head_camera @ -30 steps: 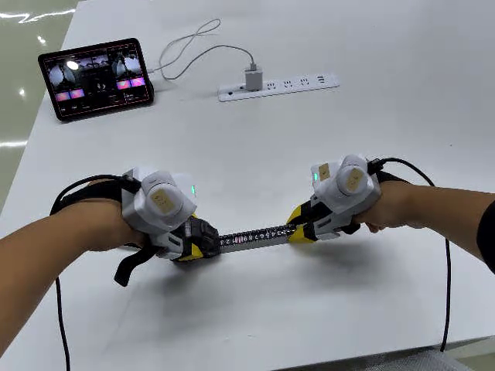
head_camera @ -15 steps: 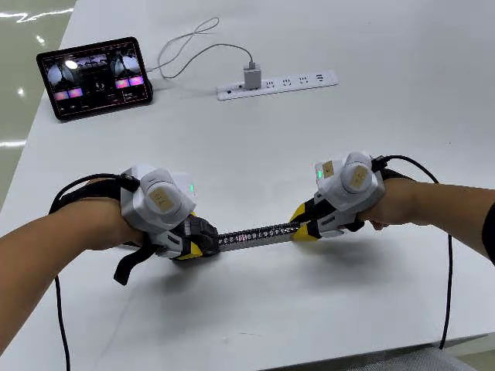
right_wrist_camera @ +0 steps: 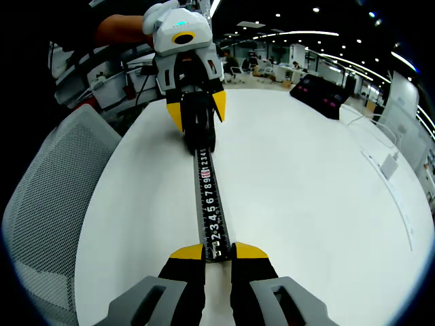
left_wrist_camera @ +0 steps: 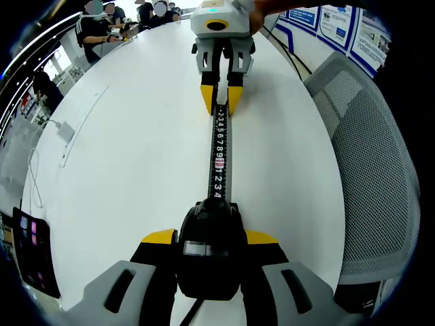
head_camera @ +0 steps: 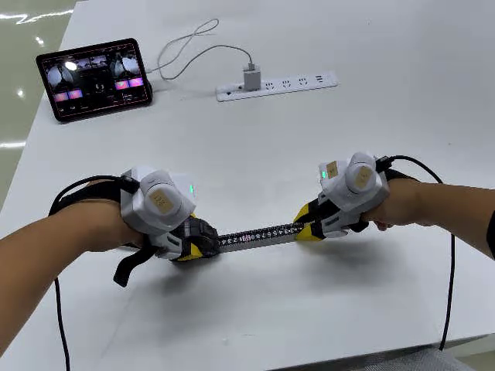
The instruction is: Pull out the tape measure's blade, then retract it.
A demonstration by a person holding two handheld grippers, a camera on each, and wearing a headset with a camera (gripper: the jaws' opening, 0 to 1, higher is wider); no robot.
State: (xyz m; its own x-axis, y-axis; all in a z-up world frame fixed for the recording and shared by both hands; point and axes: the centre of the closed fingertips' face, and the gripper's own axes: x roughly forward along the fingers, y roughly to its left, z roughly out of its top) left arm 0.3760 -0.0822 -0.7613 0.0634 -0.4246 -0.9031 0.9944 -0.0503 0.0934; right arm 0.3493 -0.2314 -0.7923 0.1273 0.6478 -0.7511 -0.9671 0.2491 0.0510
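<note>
My left gripper (head_camera: 193, 241) is shut on the black tape measure case (left_wrist_camera: 212, 239), low on the white table. Its dark numbered blade (head_camera: 255, 235) runs straight across to my right gripper (head_camera: 303, 226), which is shut on the blade's end (right_wrist_camera: 217, 251). In the left gripper view the blade (left_wrist_camera: 219, 153) stretches away to the right gripper (left_wrist_camera: 221, 95). In the right gripper view the blade (right_wrist_camera: 206, 204) leads back to the case (right_wrist_camera: 197, 115) held between the left gripper's yellow-tipped fingers (right_wrist_camera: 174, 114).
A tablet (head_camera: 95, 77) with a lit screen stands at the back left. A white power strip (head_camera: 278, 84) with a plugged charger and cable lies behind the grippers. A mesh chair (left_wrist_camera: 370, 170) stands off the table's near edge. Black cables trail from both grippers.
My right gripper has drawn a little further to the right with the blade's end, so more blade shows. The left gripper and case have stayed put.
</note>
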